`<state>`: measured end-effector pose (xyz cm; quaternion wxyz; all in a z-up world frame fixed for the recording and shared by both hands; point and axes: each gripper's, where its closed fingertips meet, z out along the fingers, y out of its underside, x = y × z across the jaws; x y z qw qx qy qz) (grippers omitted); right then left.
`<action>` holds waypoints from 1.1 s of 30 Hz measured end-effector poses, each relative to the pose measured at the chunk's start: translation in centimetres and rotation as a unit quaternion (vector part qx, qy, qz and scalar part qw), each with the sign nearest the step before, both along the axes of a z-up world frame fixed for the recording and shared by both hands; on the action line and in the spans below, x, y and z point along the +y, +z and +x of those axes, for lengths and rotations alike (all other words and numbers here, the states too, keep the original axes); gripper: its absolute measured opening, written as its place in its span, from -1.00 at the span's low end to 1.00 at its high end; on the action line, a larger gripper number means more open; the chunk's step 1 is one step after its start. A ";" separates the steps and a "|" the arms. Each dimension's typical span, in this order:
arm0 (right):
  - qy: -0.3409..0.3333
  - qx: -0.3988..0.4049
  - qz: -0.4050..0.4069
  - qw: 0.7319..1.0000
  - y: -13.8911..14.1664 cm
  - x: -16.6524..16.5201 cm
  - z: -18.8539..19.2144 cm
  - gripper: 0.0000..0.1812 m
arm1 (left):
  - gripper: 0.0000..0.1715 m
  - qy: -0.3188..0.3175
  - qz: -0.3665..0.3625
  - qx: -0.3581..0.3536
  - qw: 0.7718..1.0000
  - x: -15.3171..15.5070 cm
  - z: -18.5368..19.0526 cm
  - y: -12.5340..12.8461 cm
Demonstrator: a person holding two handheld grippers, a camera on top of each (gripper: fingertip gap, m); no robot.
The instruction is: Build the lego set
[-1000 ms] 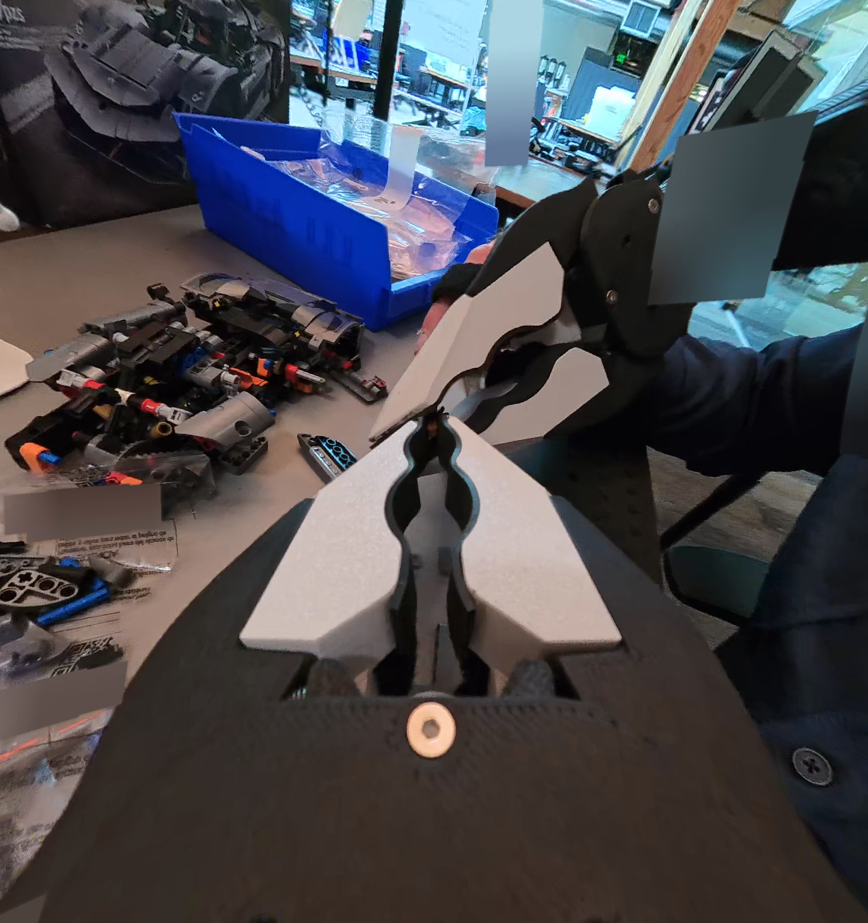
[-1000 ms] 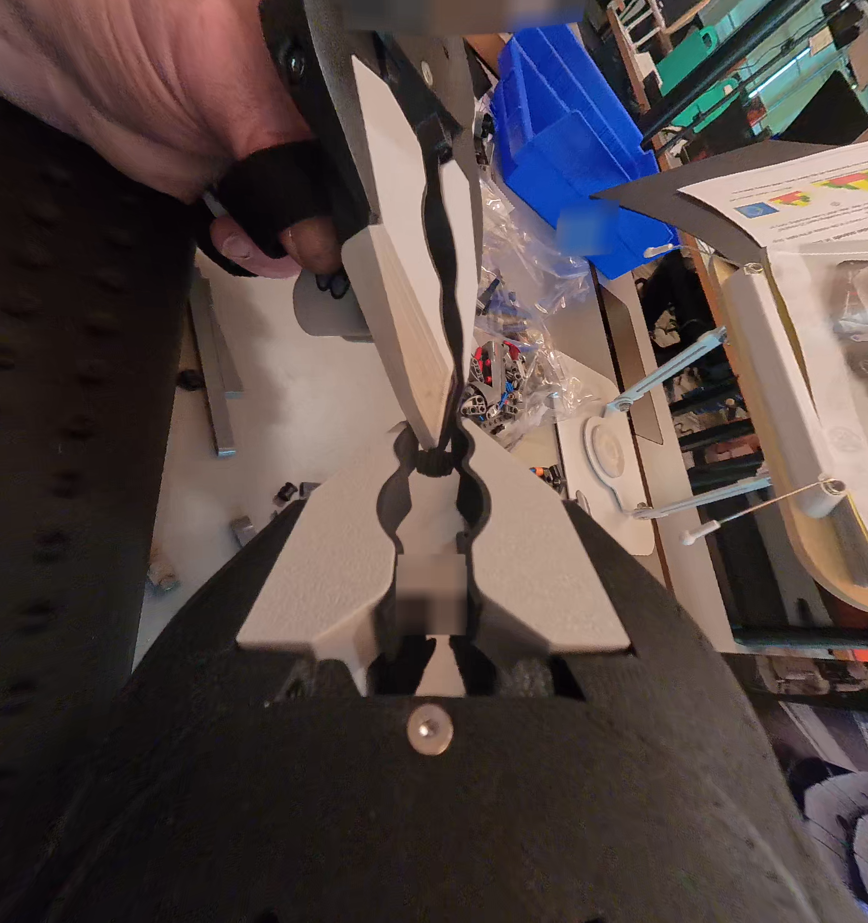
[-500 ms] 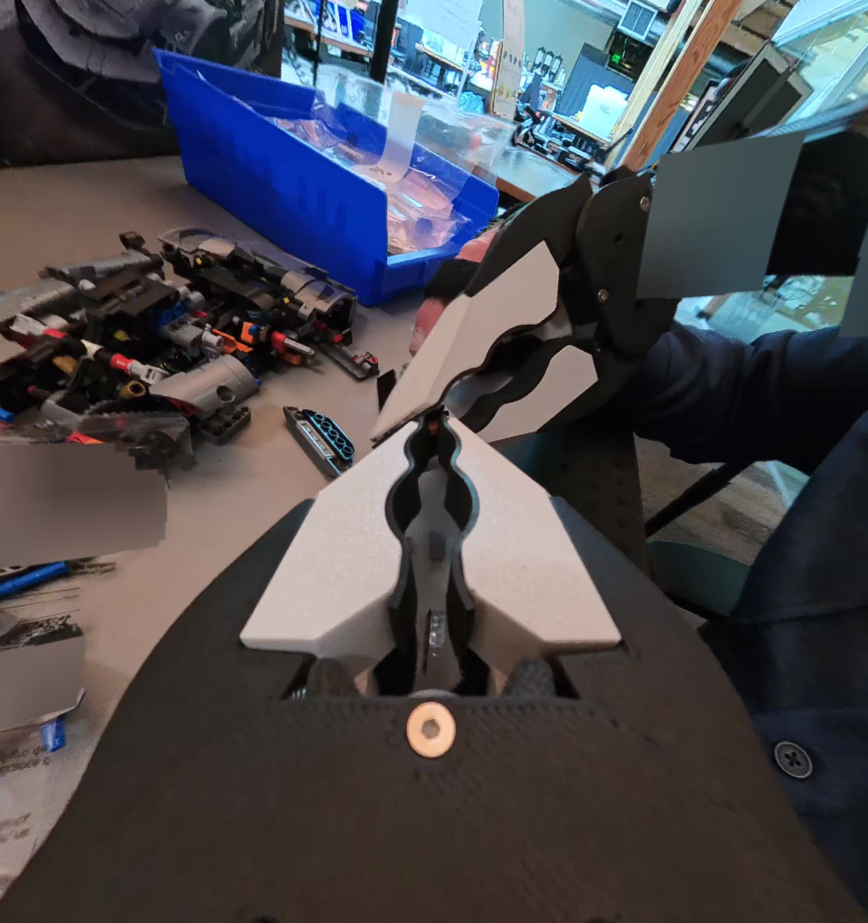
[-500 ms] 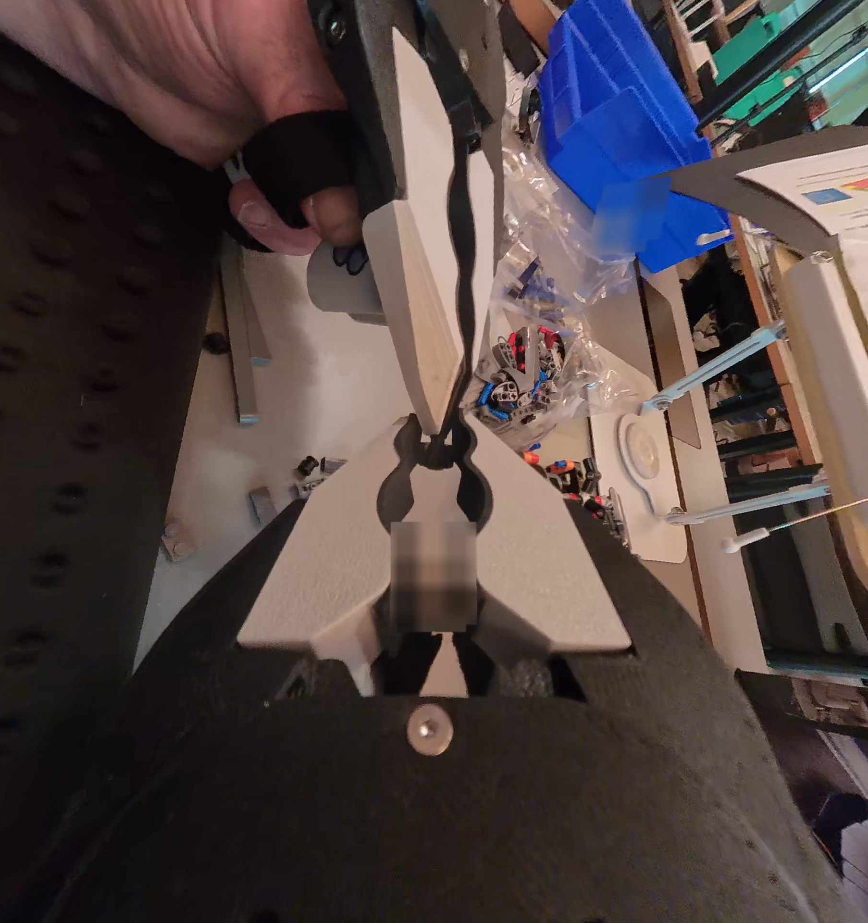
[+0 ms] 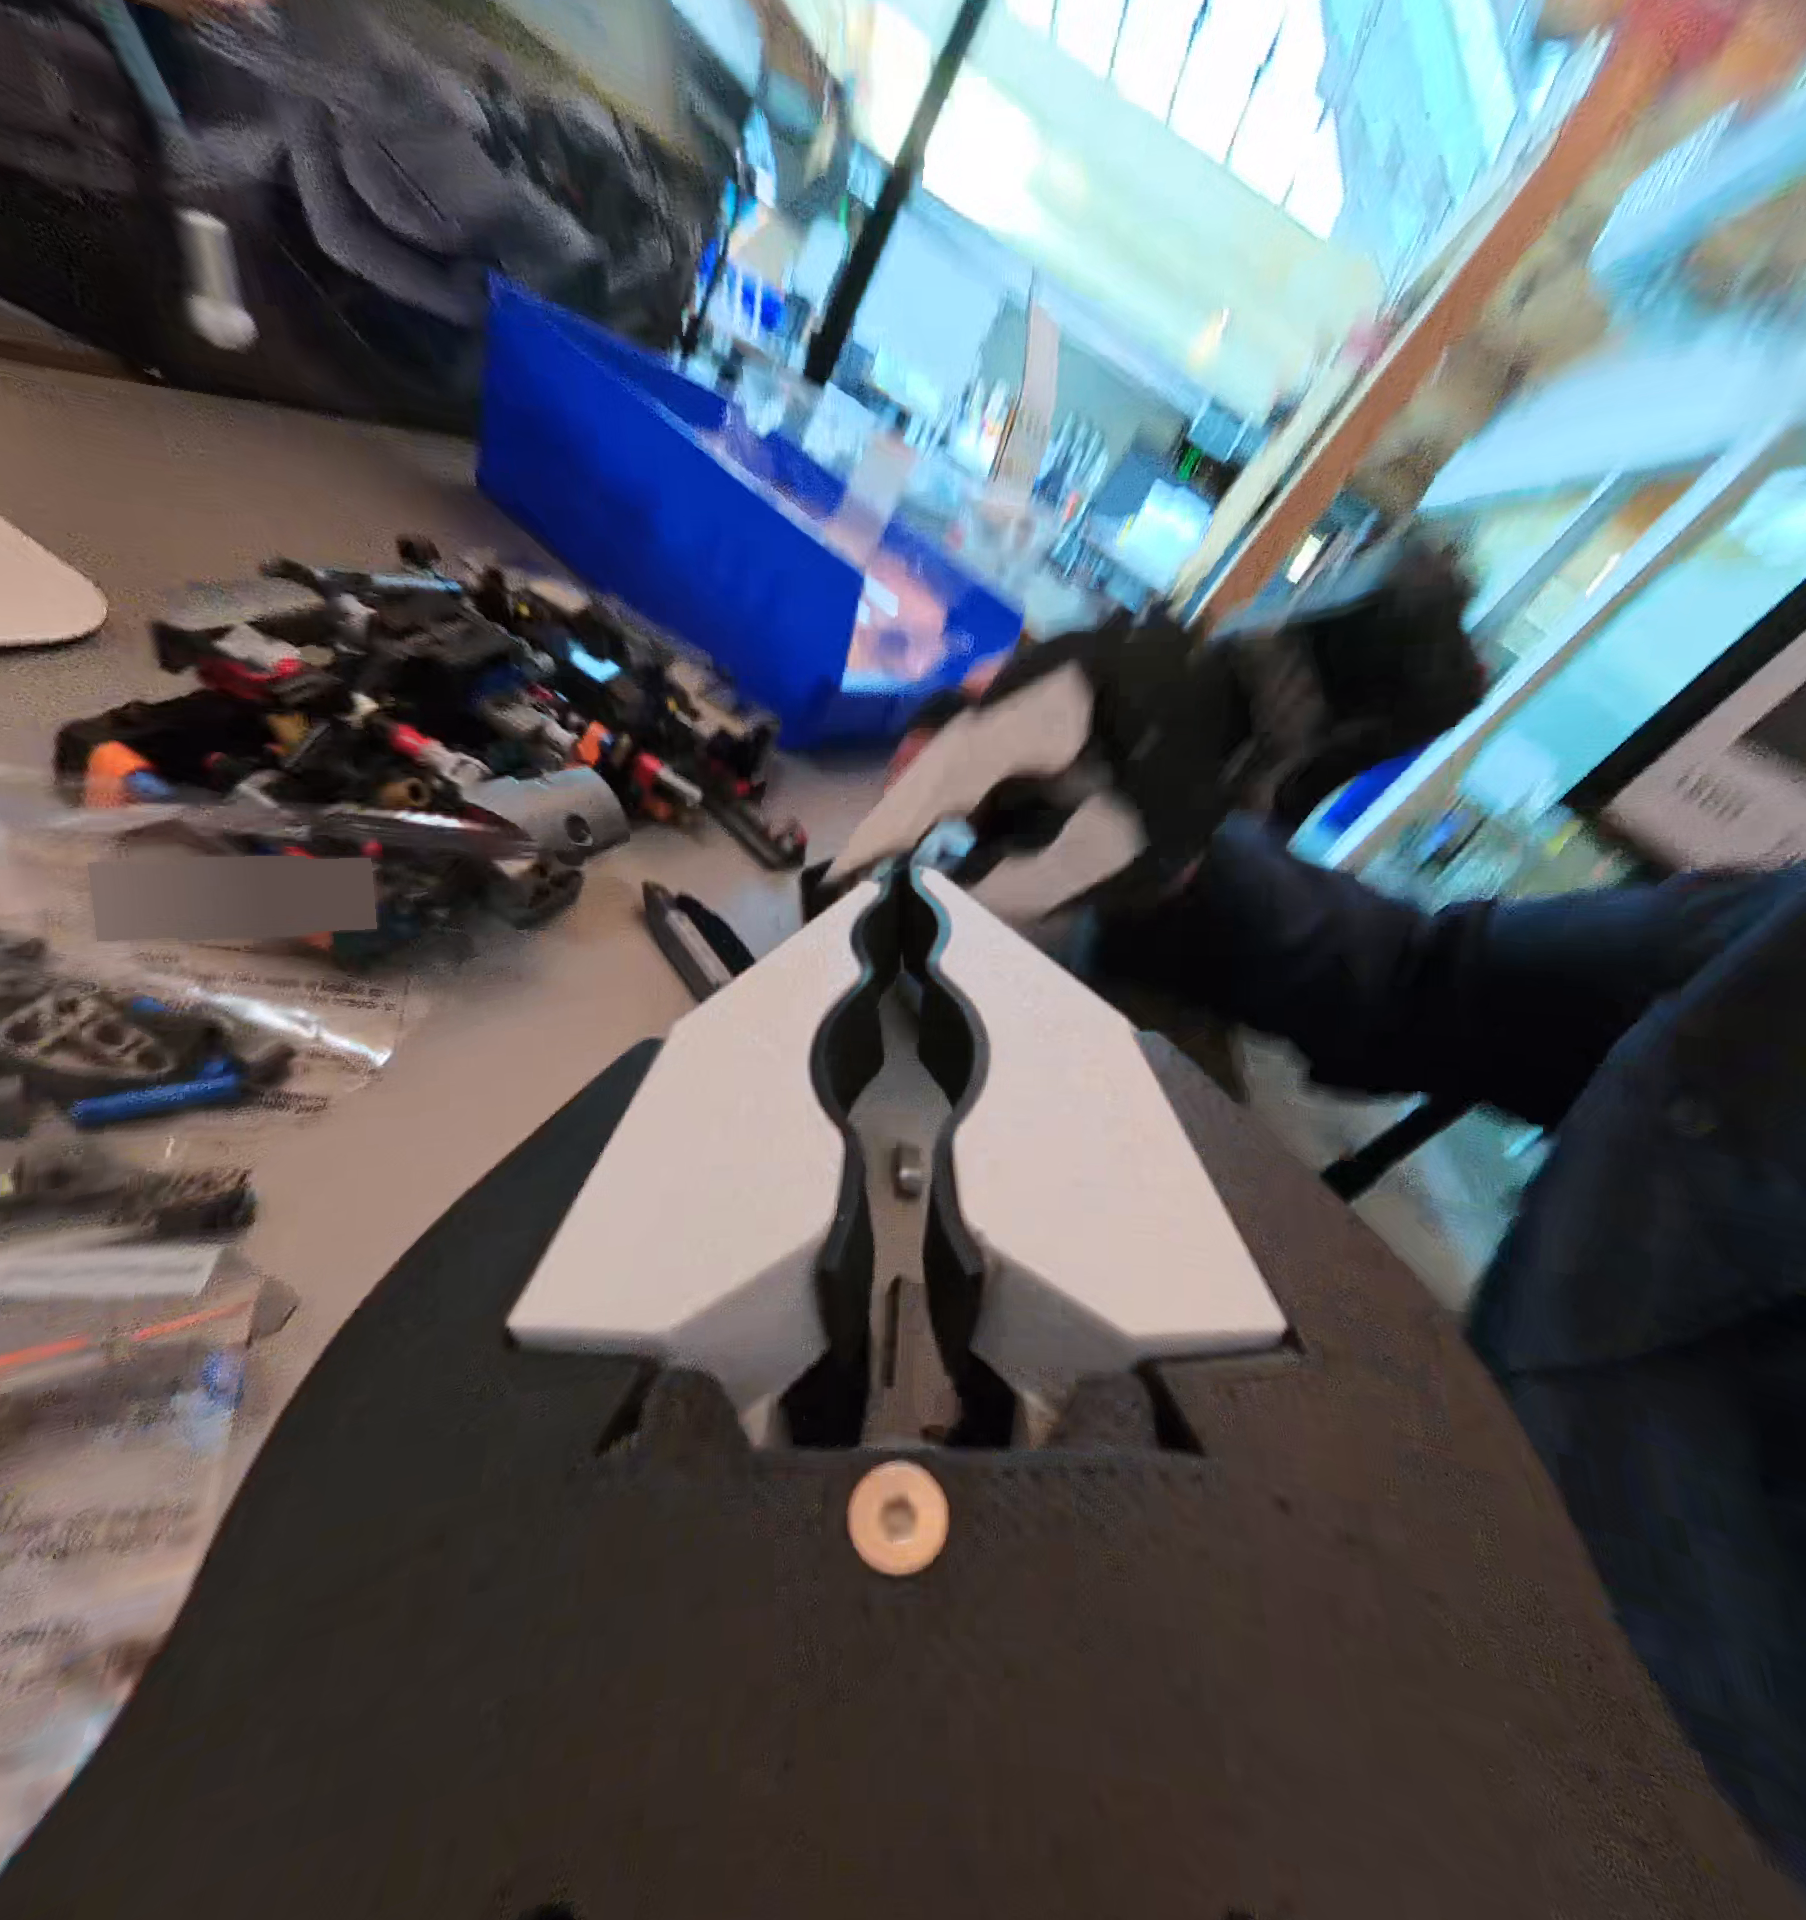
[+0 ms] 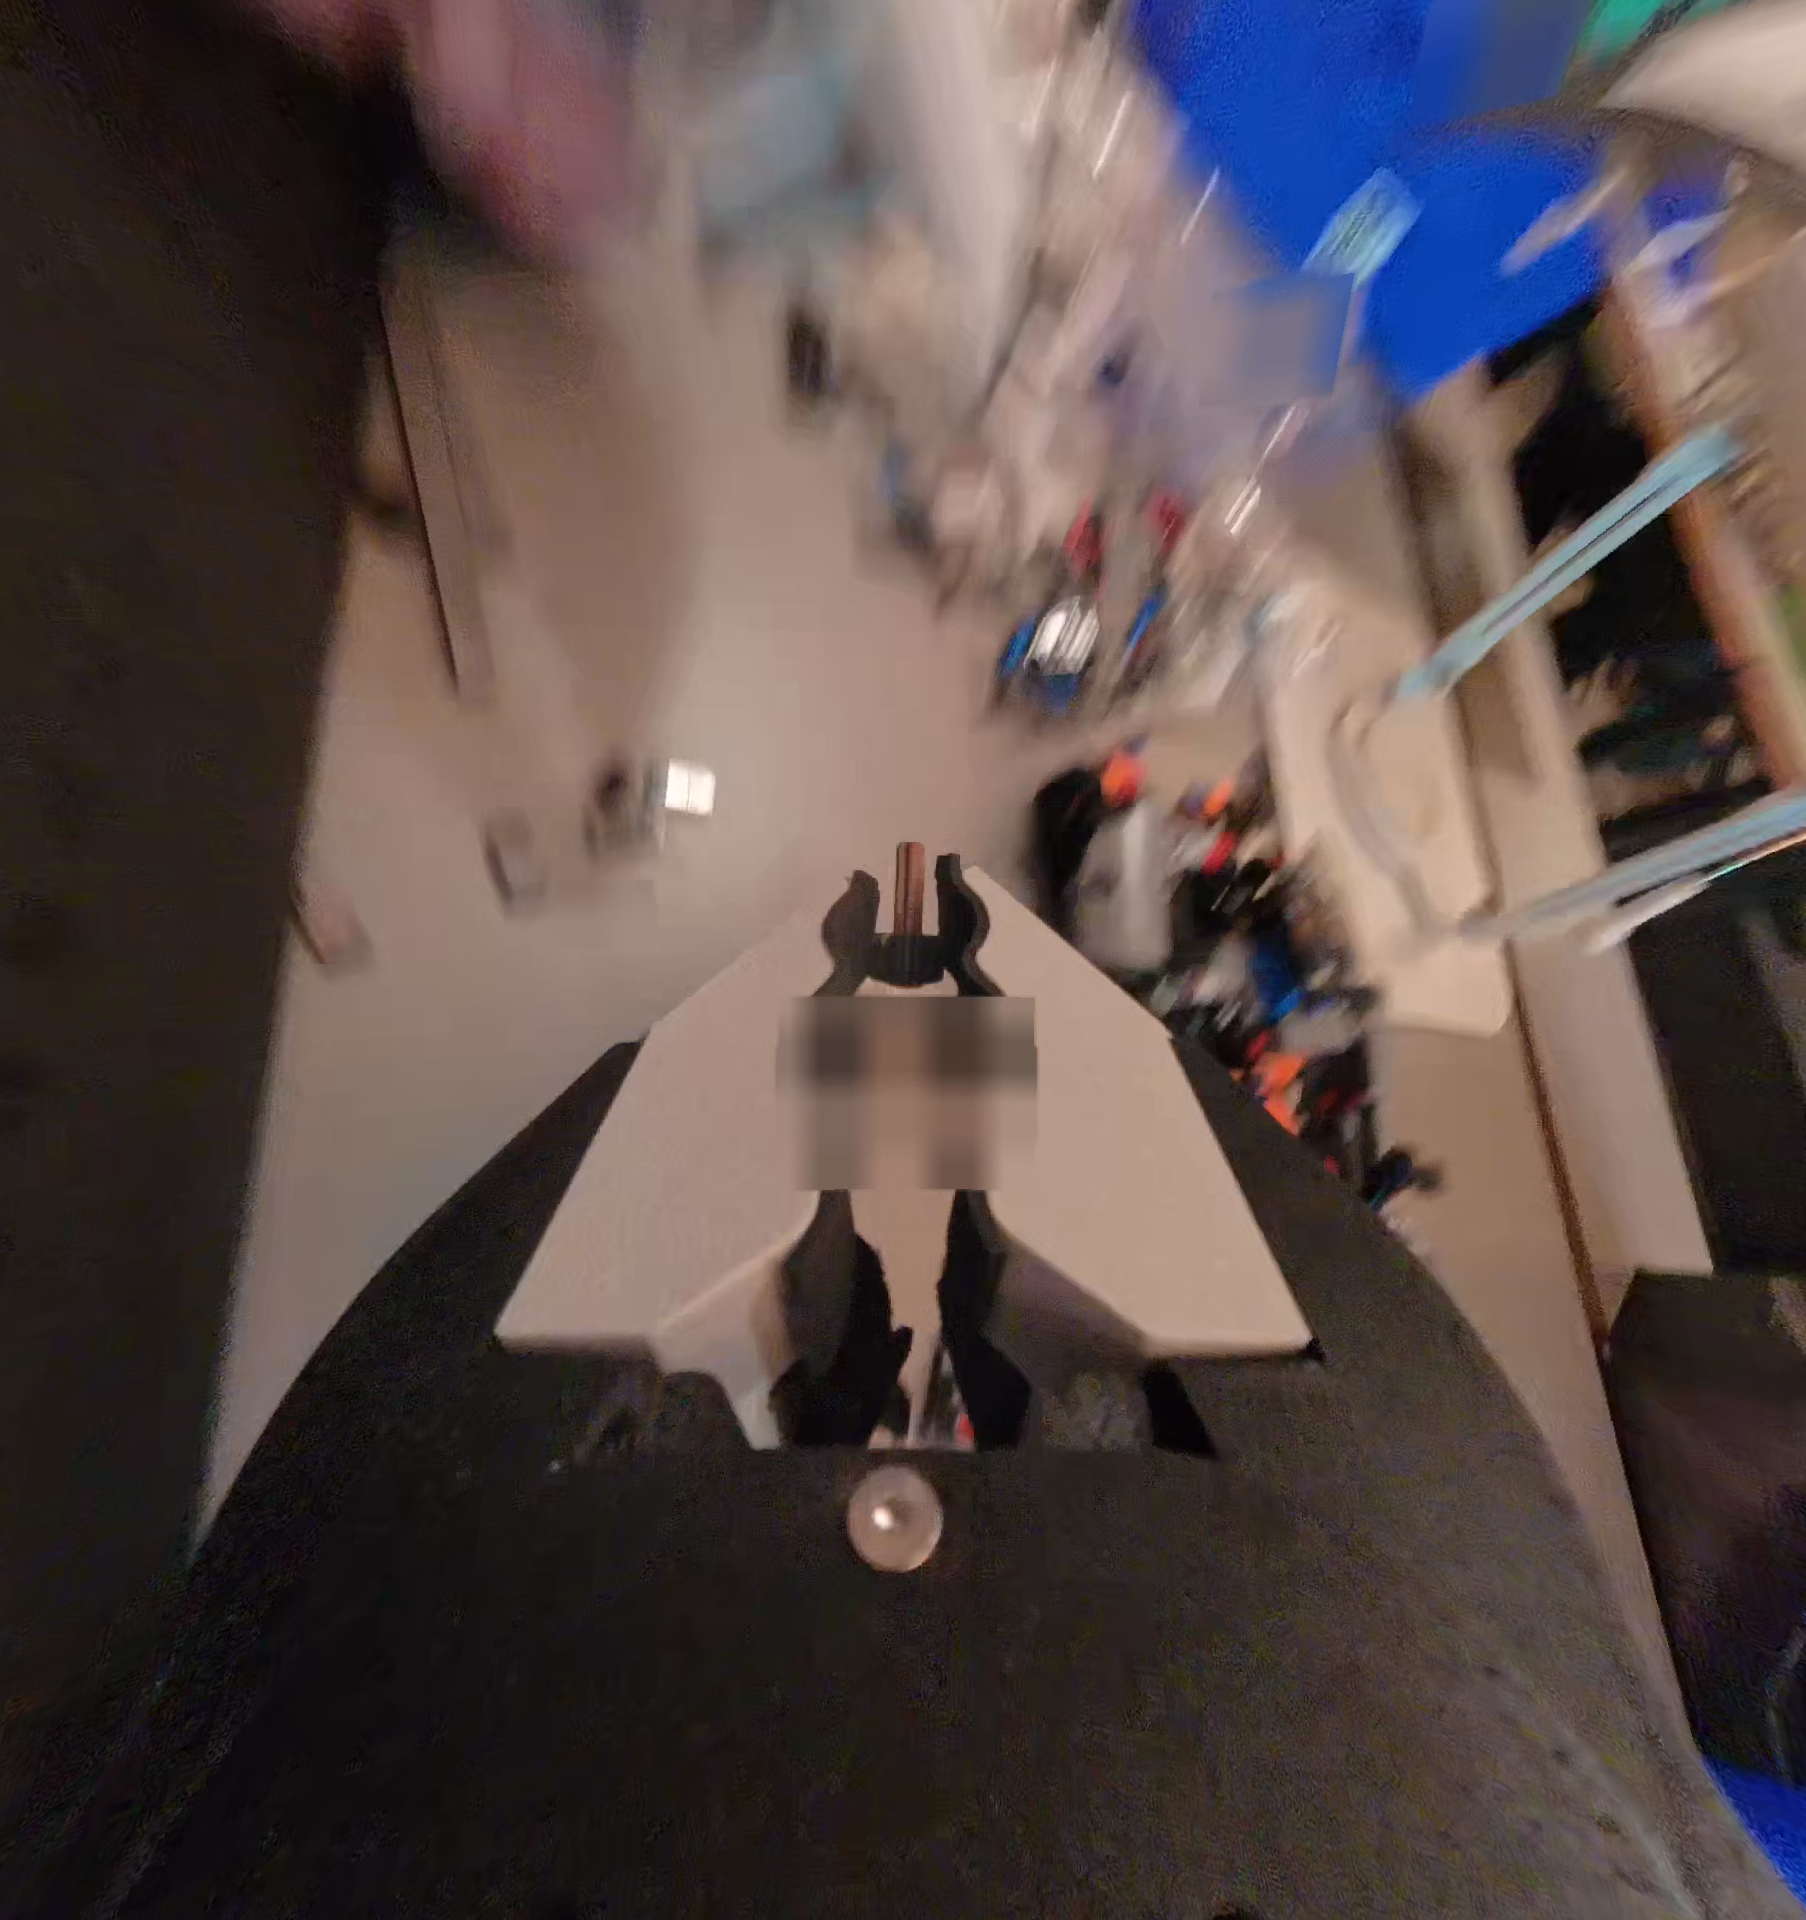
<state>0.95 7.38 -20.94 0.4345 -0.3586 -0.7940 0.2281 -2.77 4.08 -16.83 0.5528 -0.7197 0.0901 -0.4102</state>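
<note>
My left gripper (image 5: 904, 883) is shut, and nothing shows between its tips. My right gripper (image 6: 909, 883) is shut on a small dark pin (image 6: 911, 888) that sticks out past its tips. In the left wrist view the right gripper (image 5: 857, 857) is blurred, just beyond and to the right of the left gripper's tips. The partly built black lego model (image 5: 411, 727), with orange and red bits, lies on the grey table (image 5: 255, 488) to the left. It shows blurred in the right wrist view (image 6: 1242, 935).
A blue bin (image 5: 691, 551) stands behind the model. Clear bags of parts (image 5: 99, 1039) lie at the left. A loose black curved piece (image 5: 696, 935) lies near my left tips. A white stand base (image 5: 5, 582) is at the far left. A dark sleeve (image 5: 1398, 987) crosses the right. There is about 8 cm between the tips of the two grippers.
The two grippers were tip to tip on one small piece; now they are apart, and the right one holds the pin alone. Both views are blurred by fast motion.
</note>
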 end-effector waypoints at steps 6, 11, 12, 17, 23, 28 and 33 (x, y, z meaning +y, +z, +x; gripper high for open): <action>-0.023 0.001 -0.048 0.999 0.2 1.5 0.1 -0.88 | -1.00 -0.025 0.014 -0.002 1.000 0.0 1.1 0.4; 0.028 -0.019 -0.080 0.996 -0.3 -1.5 -0.9 -0.88 | -1.00 -0.009 0.035 -0.017 0.999 -0.2 0.0 1.4; 0.028 -0.021 -0.095 0.995 -0.3 -1.6 -1.2 -0.87 | -1.00 -0.003 0.031 -0.006 0.999 -0.1 -0.3 1.1; -0.011 -0.009 -0.217 0.976 1.3 -1.1 -2.5 -0.87 | -0.97 0.015 0.019 0.095 0.995 0.3 0.4 -0.6; 0.004 0.013 -0.533 0.846 4.9 -1.2 -4.3 -0.87 | -0.64 0.084 0.075 0.246 0.963 0.8 0.4 -0.4; 0.028 0.020 -0.655 0.755 6.3 -1.9 -5.5 -0.87 | -0.65 0.164 0.128 0.399 0.893 1.8 0.0 0.2; 0.033 0.008 -0.706 0.707 6.4 -2.8 -6.1 -0.87 | -0.81 0.186 0.124 0.460 0.860 2.1 -0.2 -0.1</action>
